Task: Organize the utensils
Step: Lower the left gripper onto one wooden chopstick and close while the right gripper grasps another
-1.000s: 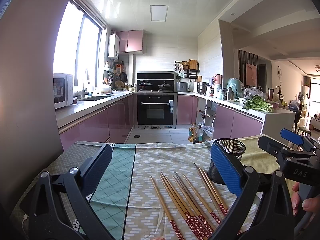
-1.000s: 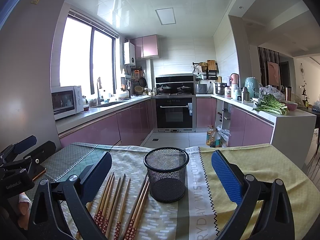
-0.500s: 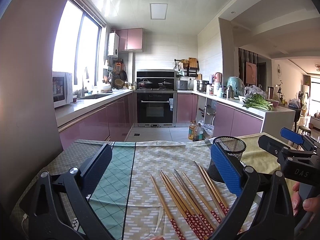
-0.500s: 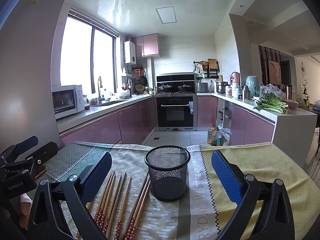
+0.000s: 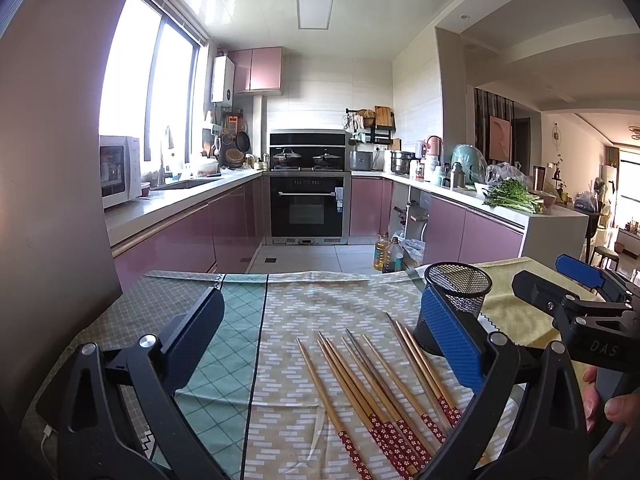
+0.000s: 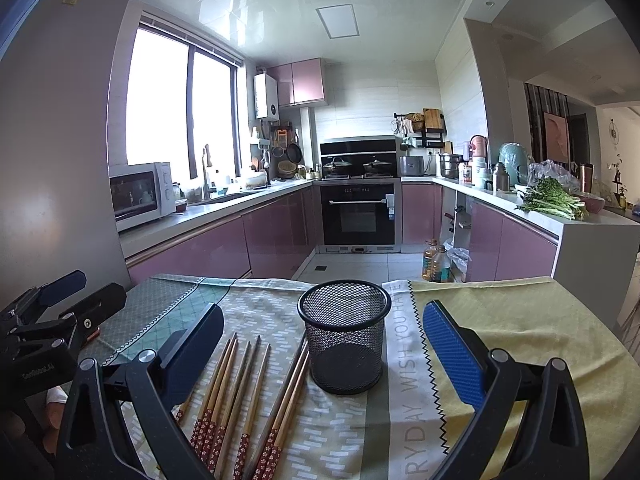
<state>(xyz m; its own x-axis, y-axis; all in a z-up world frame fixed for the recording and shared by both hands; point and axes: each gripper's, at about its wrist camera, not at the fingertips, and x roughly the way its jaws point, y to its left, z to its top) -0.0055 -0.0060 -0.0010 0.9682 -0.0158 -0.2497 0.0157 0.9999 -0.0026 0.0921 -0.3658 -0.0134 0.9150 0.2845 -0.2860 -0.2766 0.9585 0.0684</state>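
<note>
Several wooden chopsticks [image 5: 376,392] with red patterned ends lie side by side on the tablecloth; they also show in the right wrist view [image 6: 248,392]. A black mesh holder [image 6: 345,344] stands upright and empty just right of them, also seen in the left wrist view [image 5: 456,300]. My left gripper [image 5: 320,344] is open and empty, above the cloth short of the chopsticks. My right gripper [image 6: 324,348] is open and empty, with the holder standing between its fingers further ahead.
The table carries a patchwork cloth [image 5: 312,300] in green, beige and yellow. Its far edge [image 6: 280,280] drops to the kitchen floor. Pink cabinets, an oven [image 5: 306,204] and counters stand beyond. The right gripper shows at the left view's right edge [image 5: 580,312].
Both views have crept slightly forward and down toward the table. The chopsticks and the holder have not moved. Both grippers stay open.
</note>
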